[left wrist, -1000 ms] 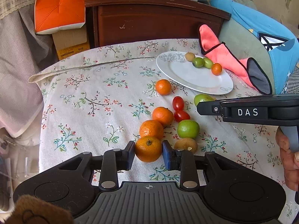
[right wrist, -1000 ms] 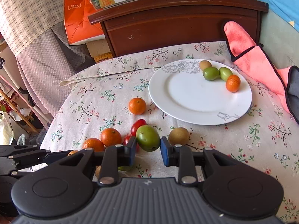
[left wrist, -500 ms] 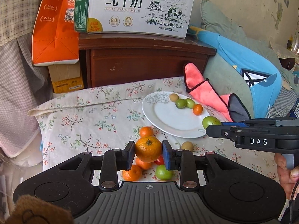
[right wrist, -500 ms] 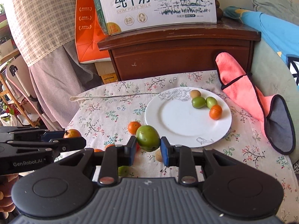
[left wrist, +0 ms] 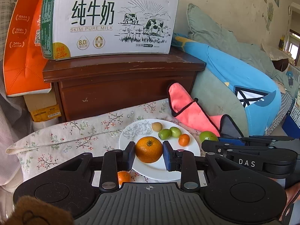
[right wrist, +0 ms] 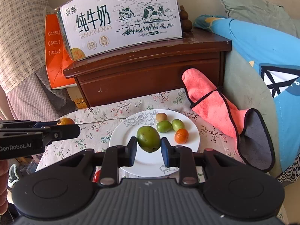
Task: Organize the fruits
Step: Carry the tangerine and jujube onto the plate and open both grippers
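My left gripper [left wrist: 149, 154] is shut on an orange mandarin [left wrist: 149, 149], held in the air in front of the white plate [left wrist: 135, 135]. My right gripper [right wrist: 148, 148] is shut on a large green fruit [right wrist: 148, 139] above the same plate [right wrist: 123, 136]. On the plate's far side lie a brown kiwi [right wrist: 161, 117], two small green fruits [right wrist: 164, 126] and a small orange fruit [right wrist: 181, 136]. In the left wrist view the right gripper [left wrist: 213, 140] shows at the right with its green fruit [left wrist: 207, 136]. Another mandarin [left wrist: 123, 177] lies on the cloth below my left fingers.
A floral cloth [left wrist: 75, 136] covers the table. Behind it stands a dark wooden cabinet [left wrist: 120, 86] with a milk carton box [left wrist: 110, 20] on top. A pink mitt [right wrist: 211, 103] and a blue cushion [right wrist: 262, 52] lie at the right. A red tomato [right wrist: 97, 176] peeks below the right fingers.
Both grippers have risen off the cloth and moved toward the plate, each carrying its fruit. The loose fruits on the cloth have dropped out of view beneath them.
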Motion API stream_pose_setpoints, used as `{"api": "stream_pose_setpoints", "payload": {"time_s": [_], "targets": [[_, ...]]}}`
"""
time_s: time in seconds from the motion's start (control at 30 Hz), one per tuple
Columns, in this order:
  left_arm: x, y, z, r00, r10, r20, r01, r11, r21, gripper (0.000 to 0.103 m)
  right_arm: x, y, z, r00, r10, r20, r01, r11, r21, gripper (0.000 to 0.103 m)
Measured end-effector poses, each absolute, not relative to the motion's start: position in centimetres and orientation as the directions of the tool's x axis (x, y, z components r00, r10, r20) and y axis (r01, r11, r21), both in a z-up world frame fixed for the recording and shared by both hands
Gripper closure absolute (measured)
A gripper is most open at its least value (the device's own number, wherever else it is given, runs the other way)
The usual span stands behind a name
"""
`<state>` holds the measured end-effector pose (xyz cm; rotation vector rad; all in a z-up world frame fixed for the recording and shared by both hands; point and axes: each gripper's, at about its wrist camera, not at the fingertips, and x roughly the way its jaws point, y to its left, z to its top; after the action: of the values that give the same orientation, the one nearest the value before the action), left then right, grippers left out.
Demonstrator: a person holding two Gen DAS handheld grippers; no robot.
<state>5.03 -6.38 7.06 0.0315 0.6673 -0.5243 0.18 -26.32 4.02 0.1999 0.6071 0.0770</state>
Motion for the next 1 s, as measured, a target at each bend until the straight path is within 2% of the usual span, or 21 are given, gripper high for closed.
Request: {"api": "stream_pose_setpoints", "payload": {"time_s": [0.53, 1.0], "targets": [[10.3, -10.4, 0.3, 0.579, -0.392, -0.715, 0.457, 0.882, -0.114, 0.075, 4.1, -27.0, 0.2, 0.754, 0.112, -0.647, 0.066, 0.967, 0.244, 0.075], [10.8, -11.8, -1.9, 0.557, -0.37, -0.744, 0.465, 0.881, -0.09, 0.074, 5.6, -27.6, -1.9, 0.715, 0.117, -0.69, 0.131, 0.946, 0.296, 0.075]]}}
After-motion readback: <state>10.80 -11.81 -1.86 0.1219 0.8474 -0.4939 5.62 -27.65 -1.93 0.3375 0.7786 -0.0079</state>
